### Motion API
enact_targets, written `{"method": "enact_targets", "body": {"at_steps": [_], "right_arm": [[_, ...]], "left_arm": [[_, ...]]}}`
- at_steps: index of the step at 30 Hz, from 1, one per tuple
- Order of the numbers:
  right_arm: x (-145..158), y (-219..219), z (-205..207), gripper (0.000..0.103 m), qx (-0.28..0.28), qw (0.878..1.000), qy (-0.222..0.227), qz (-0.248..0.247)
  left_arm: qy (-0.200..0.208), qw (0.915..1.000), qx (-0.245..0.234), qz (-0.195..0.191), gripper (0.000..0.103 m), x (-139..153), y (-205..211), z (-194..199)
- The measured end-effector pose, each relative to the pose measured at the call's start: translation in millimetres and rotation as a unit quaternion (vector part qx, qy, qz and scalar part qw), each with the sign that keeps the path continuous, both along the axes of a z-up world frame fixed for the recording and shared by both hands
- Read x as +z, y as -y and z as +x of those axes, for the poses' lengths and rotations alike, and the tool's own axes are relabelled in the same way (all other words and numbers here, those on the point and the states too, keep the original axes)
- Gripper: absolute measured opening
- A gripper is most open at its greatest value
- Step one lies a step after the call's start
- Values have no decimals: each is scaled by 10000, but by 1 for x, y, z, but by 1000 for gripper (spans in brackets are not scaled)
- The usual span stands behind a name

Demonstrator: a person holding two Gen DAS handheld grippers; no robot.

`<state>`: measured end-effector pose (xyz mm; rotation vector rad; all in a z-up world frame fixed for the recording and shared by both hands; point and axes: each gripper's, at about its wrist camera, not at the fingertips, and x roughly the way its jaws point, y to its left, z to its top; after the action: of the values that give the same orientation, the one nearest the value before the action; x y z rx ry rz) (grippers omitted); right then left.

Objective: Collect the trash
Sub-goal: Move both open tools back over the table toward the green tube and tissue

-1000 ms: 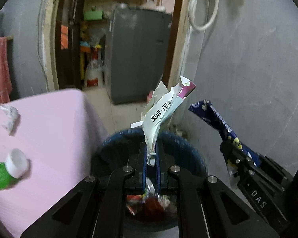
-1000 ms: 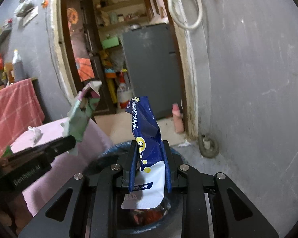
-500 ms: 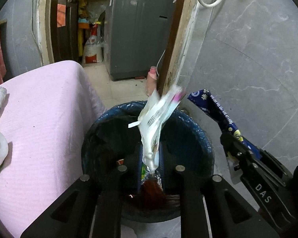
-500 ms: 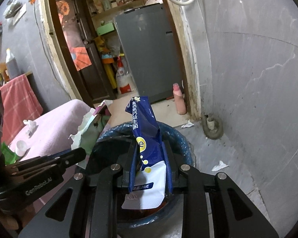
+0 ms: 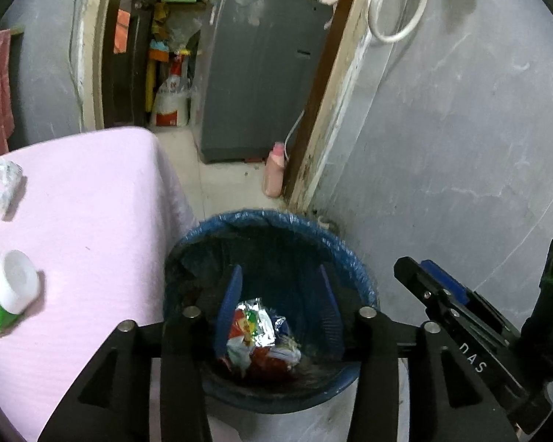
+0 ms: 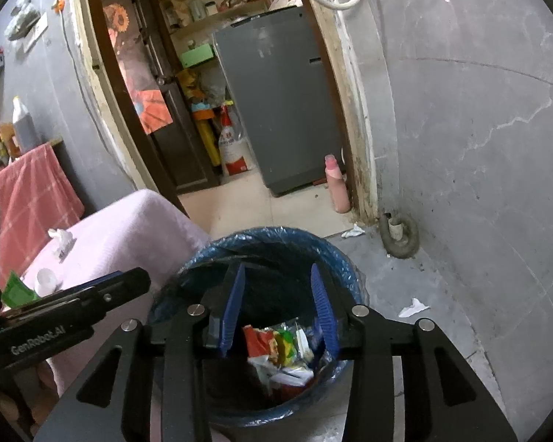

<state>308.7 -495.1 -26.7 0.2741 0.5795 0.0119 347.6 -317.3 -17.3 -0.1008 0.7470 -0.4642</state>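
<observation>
A bin lined with a blue bag (image 5: 276, 221) stands on the floor beside the pink-covered table (image 5: 92, 202); it also shows in the right wrist view (image 6: 276, 237). Several wrappers (image 5: 254, 331) lie inside it, also seen from the right wrist (image 6: 280, 346). My left gripper (image 5: 278, 276) is open and empty over the bin. My right gripper (image 6: 276, 276) is open and empty over the bin too, and it shows at the right of the left wrist view (image 5: 461, 313). A crumpled white paper (image 5: 3, 180) and a green bottle with a white cap (image 5: 11, 291) lie on the table.
A grey wall (image 5: 461, 129) runs close to the right of the bin. A pink bottle (image 6: 337, 184) stands on the floor by the door frame, before a grey appliance (image 6: 284, 110). Paper scraps (image 6: 413, 307) lie on the floor. A red towel (image 6: 29, 191) hangs at the left.
Both grippers have opened. The white-green wrapper left my left gripper and the blue wrapper left my right gripper; both are now down in the bin.
</observation>
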Motion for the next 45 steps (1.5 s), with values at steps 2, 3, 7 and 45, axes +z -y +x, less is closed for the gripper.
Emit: {"method": "enact_targets", "body": {"at_steps": [2, 3, 7, 45], "right_arm": [[8, -1, -3, 50, -50, 9999, 156, -14], [15, -2, -6, 52, -80, 9996, 273, -46], [34, -6, -12, 60, -143, 9980, 592, -159], [88, -164, -11, 103, 1199, 9821, 1371, -487]], "left_arm": [[134, 9998, 97, -76, 48, 9, -7, -4], [199, 9996, 148, -104, 53, 14, -10, -5], [543, 9974, 418, -213, 63, 37, -31, -13], [1183, 9639, 2348, 429, 99, 69, -254, -47]]}}
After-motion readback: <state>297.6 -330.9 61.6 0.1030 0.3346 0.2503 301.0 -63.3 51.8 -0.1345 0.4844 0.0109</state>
